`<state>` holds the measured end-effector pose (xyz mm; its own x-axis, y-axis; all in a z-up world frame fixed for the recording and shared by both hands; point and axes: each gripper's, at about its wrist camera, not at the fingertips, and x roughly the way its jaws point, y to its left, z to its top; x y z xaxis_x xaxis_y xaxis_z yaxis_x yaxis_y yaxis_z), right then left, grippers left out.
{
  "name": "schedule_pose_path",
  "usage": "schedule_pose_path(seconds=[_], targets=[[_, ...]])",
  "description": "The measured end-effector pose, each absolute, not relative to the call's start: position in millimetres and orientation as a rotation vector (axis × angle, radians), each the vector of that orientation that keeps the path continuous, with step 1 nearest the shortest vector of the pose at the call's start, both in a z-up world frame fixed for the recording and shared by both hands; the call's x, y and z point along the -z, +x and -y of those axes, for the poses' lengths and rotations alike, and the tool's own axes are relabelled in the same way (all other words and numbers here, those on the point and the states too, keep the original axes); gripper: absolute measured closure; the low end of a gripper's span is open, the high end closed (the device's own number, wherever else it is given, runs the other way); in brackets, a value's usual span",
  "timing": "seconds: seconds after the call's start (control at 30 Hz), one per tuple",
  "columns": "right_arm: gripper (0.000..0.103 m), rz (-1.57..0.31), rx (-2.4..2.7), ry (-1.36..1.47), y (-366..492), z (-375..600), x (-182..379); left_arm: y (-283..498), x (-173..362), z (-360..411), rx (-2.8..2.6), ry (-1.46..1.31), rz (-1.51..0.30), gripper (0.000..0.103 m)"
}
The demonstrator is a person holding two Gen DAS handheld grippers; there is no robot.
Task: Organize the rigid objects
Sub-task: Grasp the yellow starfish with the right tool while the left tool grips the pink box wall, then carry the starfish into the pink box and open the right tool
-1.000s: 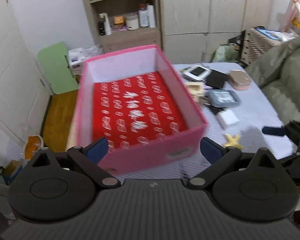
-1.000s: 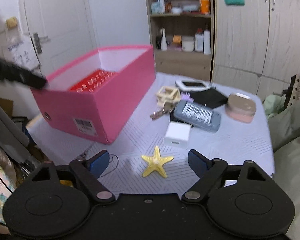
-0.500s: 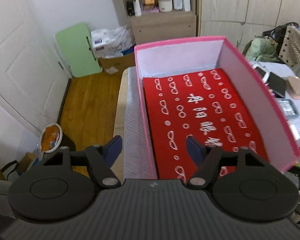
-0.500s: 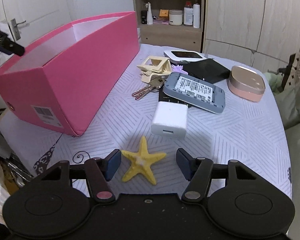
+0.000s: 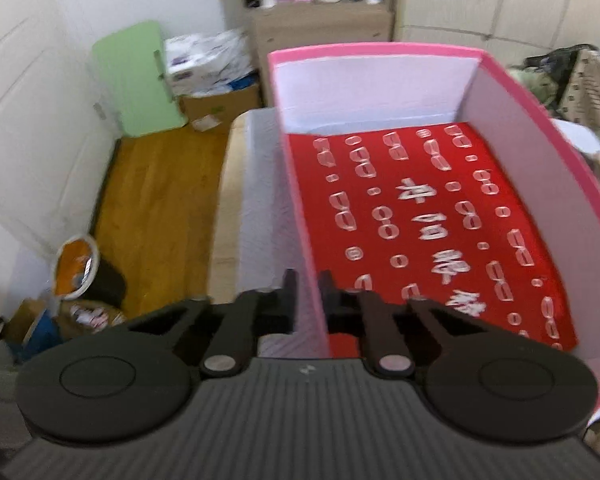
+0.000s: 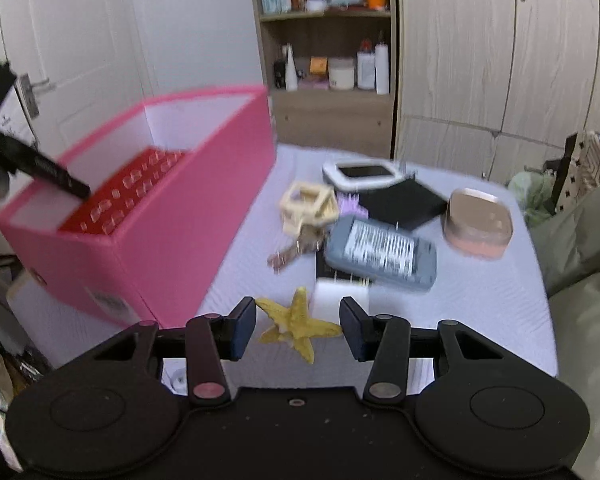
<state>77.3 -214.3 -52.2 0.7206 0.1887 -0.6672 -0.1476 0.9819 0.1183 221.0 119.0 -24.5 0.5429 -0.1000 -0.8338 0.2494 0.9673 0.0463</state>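
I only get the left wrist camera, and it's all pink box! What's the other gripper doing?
Observer: The right gripper is low over the table, with a yellow starfish between its fingers. Its jaws have just been closing.
Operator: Did it grab it?
Observer: I can't tell. The pads sit right at the starfish's arm tips.
Operator: What else is out there?
Observer: A white charger just behind the starfish, then a grey device, some keys and a peach case.
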Motion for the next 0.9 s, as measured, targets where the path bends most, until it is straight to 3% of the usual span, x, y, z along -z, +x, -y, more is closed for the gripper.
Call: schedule_pose_path(seconds=[0.53,0.73,0.9], targets=[[0.051,-0.596,-0.43,0.07,123.4,187.2,-35.4,204.4,26.0,-108.9,0.198,0.173,-0.861,0.097],[0.051,-0.781,-0.546,0.1,198.0,134.4,-39.0,201.0,25.3,-102.4,0.223,0.144,-0.852,0.097],[0.051,-0.977,-0.551,0.135,268.7,93.5,-11.1,198.4,28.6,-100.3,0.207,0.114,-0.848,0.097]])
